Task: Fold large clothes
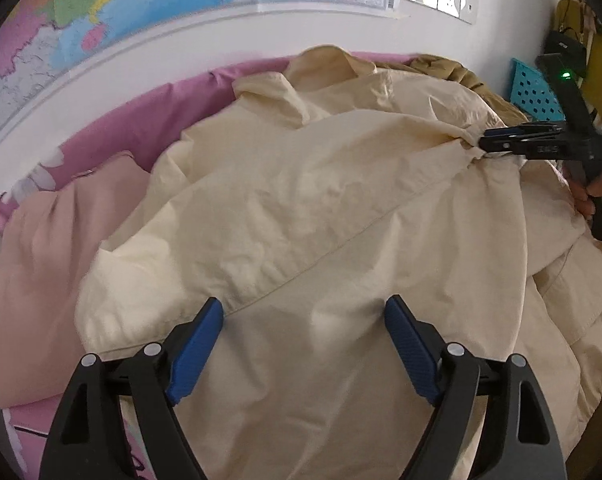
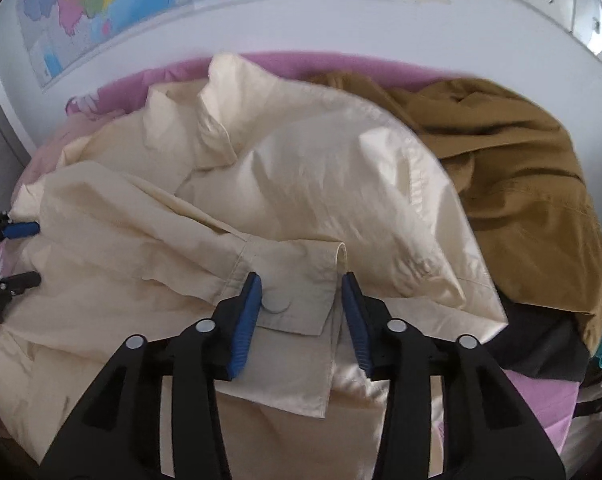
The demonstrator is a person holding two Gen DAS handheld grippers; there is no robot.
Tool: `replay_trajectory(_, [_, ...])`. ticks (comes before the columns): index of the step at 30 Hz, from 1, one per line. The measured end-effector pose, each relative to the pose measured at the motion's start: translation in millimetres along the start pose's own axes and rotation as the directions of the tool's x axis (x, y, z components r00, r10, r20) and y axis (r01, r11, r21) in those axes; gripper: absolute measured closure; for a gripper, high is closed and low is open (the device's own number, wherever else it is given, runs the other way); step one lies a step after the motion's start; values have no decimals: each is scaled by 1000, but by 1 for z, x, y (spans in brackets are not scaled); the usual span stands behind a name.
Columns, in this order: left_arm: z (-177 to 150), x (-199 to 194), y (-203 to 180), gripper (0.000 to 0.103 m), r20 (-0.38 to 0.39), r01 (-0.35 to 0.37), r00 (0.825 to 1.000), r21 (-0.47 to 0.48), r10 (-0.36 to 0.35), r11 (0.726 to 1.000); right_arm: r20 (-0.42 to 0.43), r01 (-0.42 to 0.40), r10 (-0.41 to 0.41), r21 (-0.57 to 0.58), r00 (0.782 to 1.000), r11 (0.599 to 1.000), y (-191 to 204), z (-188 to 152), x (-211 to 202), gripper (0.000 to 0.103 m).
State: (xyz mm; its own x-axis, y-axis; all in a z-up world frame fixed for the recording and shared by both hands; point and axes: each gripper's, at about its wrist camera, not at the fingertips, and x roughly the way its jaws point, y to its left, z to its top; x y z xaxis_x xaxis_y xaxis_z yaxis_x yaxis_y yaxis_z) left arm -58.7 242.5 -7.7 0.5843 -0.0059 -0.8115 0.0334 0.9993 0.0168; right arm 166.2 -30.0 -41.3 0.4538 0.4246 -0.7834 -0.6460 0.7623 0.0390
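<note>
My right gripper is half spread over the cream jacket's sleeve cuff, pinching nothing; my left gripper is spread wide, empty.

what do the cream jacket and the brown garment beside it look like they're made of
Cream jacket: a thin, crisp woven cloth, maybe cotton or a nylon blend, with a slight sheen and fine sharp creases. Brown garment: a heavier matt weave, perhaps cotton twill; its folds are soft and dull.

The colourful paper wall map is cut off at twelve o'clock. The crumpled mustard-brown cloth garment partly hides a black fabric item.
</note>
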Motion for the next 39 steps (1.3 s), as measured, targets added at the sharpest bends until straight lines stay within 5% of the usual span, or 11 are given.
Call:
replay_trajectory(2, [-2,-13,2,22,29,-3,1000,-7,3,1000,49,-9,9,-4,999,1000,-3,-2,-22,42])
replay_trajectory(6, [-15,-43,11,22,89,23,996,-44,-19,999,101,-93,90,21,991,995,-17,-22,-68,43])
replay_trajectory(9, [-29,-55,16,22,100,53,994,-74,-45,996,70,-129,129,5,989,992,-14,-45,-75,44])
replay_trajectory(13, [-50,-50,8,21,44,-20,999,-66,23,998,-31,-19,18,-37,999,999,-4,-74,-52,45])
replay_trajectory(16, [-65,-59,15,21,60,18,998,-119,-11,993,-23,-71,72,22,997,997,-9,-82,-58,36])
replay_trajectory(19, [-83,-88,31,21,135,84,989,-210,-57,974,75,-206,199,114,977,972,-24,-95,-87,21])
replay_trajectory(22, [-104,-111,43,19,171,118,983,-277,-72,954,114,-239,221,191,969,952,-40,-116,-107,18])
replay_trajectory(31, [-160,-114,27,19,112,261,965,-365,-236,894,135,-334,306,406,942,850,-78,-198,-123,10])
replay_trajectory(35, [-175,-111,19,19,140,362,932,-397,-335,843,138,-392,369,417,919,820,-77,-214,-124,8])
replay_trajectory(39, [-186,-107,9,18,140,413,910,-389,-390,824,133,-419,400,395,907,817,-69,-225,-125,6])
